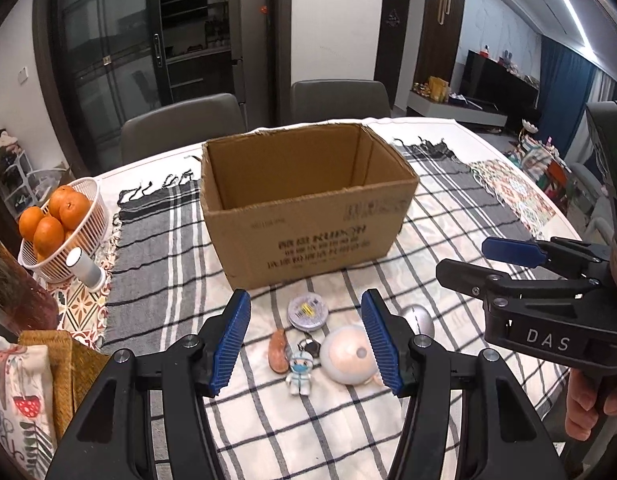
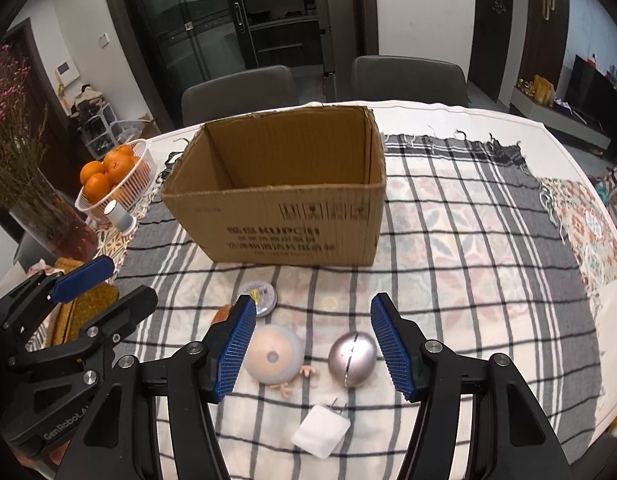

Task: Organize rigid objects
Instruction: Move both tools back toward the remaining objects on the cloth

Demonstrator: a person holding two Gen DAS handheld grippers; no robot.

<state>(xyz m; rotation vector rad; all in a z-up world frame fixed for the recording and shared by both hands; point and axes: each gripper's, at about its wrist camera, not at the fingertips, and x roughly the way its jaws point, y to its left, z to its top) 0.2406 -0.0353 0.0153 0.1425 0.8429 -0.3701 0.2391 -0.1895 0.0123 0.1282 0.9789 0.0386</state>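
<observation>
An open empty cardboard box (image 1: 308, 216) (image 2: 284, 216) stands on the checked cloth. In front of it lie small items: a round tin (image 1: 308, 311) (image 2: 262, 298), a reddish stone-like piece (image 1: 278, 350), a small white figurine (image 1: 301, 372), a pale round doll head (image 1: 348, 360) (image 2: 273, 354), a silver egg (image 1: 418, 318) (image 2: 352, 358) and a white square tag (image 2: 320, 430). My left gripper (image 1: 306, 344) is open above the figurine and tin. My right gripper (image 2: 312, 346) is open above the doll head and silver egg.
A white basket of oranges (image 1: 58, 224) (image 2: 116, 178) and a small white cylinder (image 1: 84, 266) sit at the left. A vase of dried flowers (image 2: 40, 208) stands at the far left. Two grey chairs (image 1: 180, 124) stand behind the table.
</observation>
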